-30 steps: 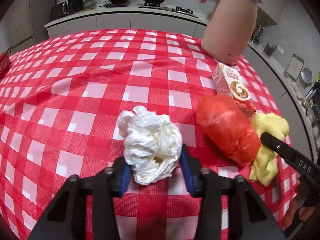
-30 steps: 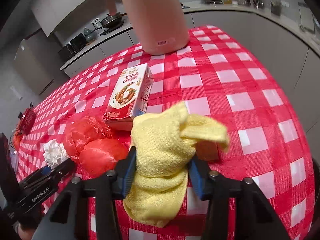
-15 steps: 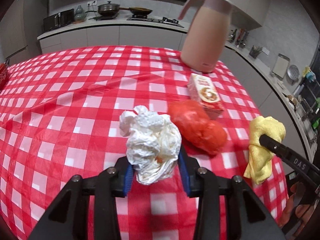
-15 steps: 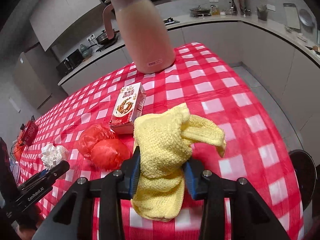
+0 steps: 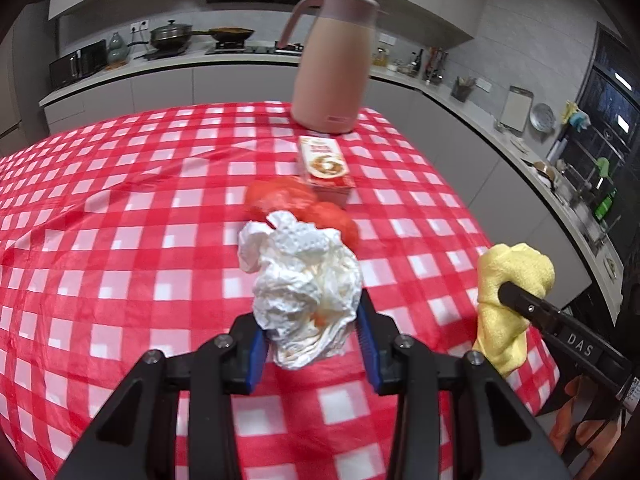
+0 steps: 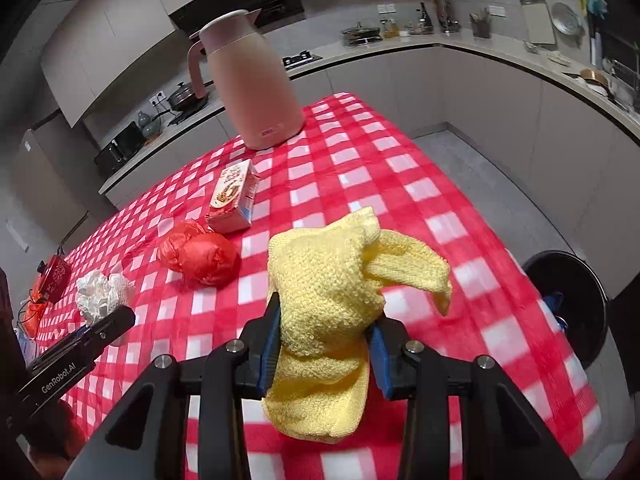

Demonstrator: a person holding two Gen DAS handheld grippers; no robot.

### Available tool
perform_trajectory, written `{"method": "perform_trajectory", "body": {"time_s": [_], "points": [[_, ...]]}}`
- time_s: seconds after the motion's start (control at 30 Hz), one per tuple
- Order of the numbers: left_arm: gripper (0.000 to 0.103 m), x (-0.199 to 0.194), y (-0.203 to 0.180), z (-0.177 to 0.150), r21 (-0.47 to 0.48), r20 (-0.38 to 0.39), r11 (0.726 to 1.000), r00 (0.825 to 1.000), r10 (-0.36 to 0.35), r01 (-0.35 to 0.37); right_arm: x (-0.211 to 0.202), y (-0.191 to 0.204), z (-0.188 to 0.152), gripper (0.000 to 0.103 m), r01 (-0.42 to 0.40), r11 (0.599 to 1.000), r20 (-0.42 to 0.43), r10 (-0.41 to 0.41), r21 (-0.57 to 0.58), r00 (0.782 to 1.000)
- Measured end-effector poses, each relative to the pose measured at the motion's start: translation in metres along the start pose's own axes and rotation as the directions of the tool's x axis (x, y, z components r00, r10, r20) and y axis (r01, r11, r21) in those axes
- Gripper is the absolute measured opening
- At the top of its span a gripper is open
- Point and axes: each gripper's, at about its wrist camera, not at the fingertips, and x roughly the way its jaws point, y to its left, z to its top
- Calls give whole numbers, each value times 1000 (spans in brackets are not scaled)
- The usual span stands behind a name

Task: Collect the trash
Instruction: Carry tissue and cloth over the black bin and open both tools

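My left gripper is shut on a crumpled white paper wad and holds it above the red checked table. My right gripper is shut on a yellow knitted cloth, also lifted off the table; the cloth shows at the right of the left wrist view. A crumpled red plastic bag and a small food carton lie on the table past both grippers. The paper wad also shows at the left of the right wrist view.
A tall pink jug stands at the table's far edge. A black round bin sits on the floor to the right of the table. A red object lies at the far left. Kitchen counters run behind.
Both grippers have risen and pulled back from the table with their loads. The paper wad and the yellow cloth have left the tablecloth; the red bag and carton stayed put.
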Motion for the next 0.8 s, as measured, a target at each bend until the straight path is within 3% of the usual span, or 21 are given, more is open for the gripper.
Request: {"method": "perform_trajectory", "body": {"time_s": [0.23,0.4,0.57,0.8], "points": [[41,-4,-42,-4,35,18,999,1000,-6,5,-19,-25,-1,41,-18,1000,24,18,3,1000],[41,3,-91,-8,65,30,998,999,-20,18,-32,-66,2,41,-39,999,30,38,15,999],[41,23,-164,-14,63,16,997,999,-50,49,-52,-142,13,41,-27,999,42,26,29,999],[41,55,-274,-25,98,-32,985,989,-141,143,-82,-262,27,41,56,997,54,-60,60,997]]}}
